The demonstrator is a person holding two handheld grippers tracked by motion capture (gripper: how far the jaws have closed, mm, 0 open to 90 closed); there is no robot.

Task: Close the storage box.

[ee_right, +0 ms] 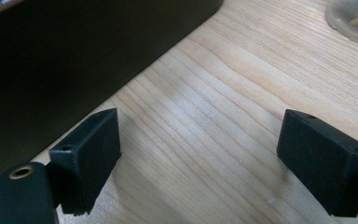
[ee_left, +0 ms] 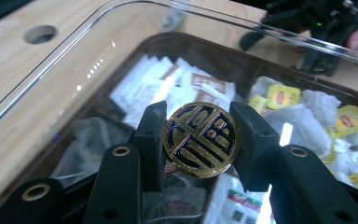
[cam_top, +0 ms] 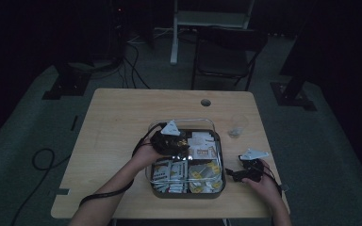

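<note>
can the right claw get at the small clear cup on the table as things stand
Probably yes. The right claw is open and empty beside the tray, and only bare table lies between it and the clear cup. The left claw is over the tray, out of the way.

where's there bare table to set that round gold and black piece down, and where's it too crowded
Bare wood lies left of the tray, out to the table edge, and behind it up to the round hole. Crowded: inside the tray among the tea bags, and its right side, between the clear cup and the right gripper.
</note>
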